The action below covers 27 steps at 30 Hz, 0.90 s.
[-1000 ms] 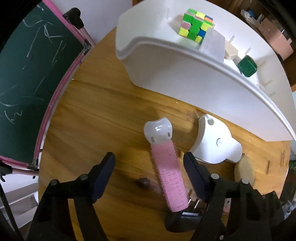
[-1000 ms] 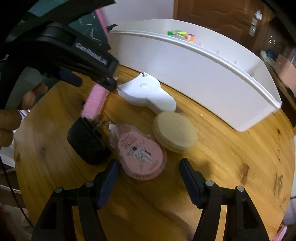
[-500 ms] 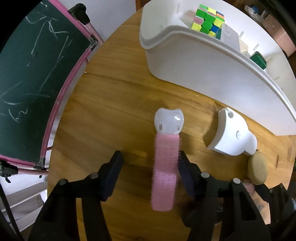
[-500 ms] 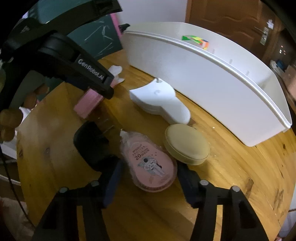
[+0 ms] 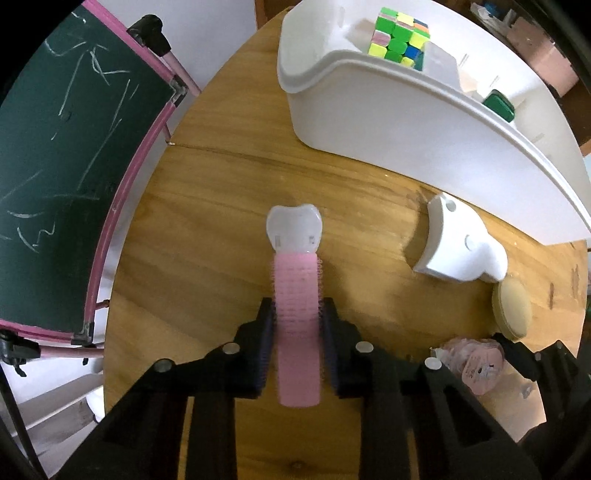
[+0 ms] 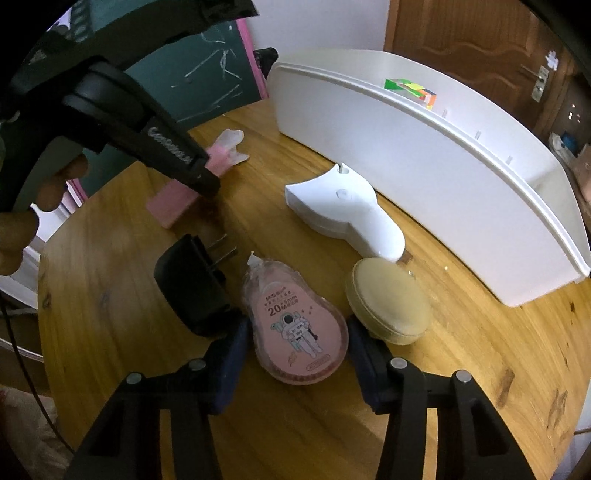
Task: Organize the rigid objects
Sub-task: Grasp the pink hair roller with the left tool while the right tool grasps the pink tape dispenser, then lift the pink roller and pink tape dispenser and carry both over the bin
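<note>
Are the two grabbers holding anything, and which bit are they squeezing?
The left gripper squeezes the pink hair roller around its fuzzy middle. The right gripper straddles the pink correction tape, apparently not clamped yet.

Worktop (image 5: 229,206): round, wooden, with visible grain and knots.
Chalkboard (image 5: 55,155): dark green with chalk scribbles, pink frame, standing just beside the worktop's left edge.
Door (image 6: 461,33): brown wood with panels, behind the worktop.
Cardboard boxes (image 5: 543,62): pinkish, at far right, beyond the worktop.
</note>
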Tool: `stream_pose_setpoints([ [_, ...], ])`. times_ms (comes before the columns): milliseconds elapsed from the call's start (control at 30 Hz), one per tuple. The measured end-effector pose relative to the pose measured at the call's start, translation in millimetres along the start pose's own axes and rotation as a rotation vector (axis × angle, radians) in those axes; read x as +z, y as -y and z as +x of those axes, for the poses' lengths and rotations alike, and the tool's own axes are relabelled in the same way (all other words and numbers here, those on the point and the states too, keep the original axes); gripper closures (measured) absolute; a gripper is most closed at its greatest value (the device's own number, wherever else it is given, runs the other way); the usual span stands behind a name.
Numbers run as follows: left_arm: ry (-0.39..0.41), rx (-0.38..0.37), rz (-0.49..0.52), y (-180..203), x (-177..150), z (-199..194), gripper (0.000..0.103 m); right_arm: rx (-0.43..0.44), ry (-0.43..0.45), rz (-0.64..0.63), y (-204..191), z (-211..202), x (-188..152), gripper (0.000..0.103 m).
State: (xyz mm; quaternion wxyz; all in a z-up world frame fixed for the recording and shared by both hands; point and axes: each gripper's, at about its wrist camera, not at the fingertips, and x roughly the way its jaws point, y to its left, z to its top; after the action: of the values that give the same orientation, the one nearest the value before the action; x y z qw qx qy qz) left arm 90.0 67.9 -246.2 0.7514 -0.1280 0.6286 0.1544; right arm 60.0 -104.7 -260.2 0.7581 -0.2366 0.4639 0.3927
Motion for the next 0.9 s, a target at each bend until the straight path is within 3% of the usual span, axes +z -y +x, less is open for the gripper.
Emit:
stream_pose_setpoints([
  [400, 0.022, -0.018, 0.063, 6, -13, -34, 0.077, -0.019, 0.035, 0.153, -6, -51, -13, 0.051],
  [700, 0.163, -0.099, 0.15, 27, -8, -130, 0.077, -0.007, 0.135, 0.342, 12, -138, 21, 0.051],
  [900, 0.284, -0.149, 0.21, 32, 14, -197, 0.077, -0.05, 0.25, 0.339, 27, -203, 60, 0.051],
])
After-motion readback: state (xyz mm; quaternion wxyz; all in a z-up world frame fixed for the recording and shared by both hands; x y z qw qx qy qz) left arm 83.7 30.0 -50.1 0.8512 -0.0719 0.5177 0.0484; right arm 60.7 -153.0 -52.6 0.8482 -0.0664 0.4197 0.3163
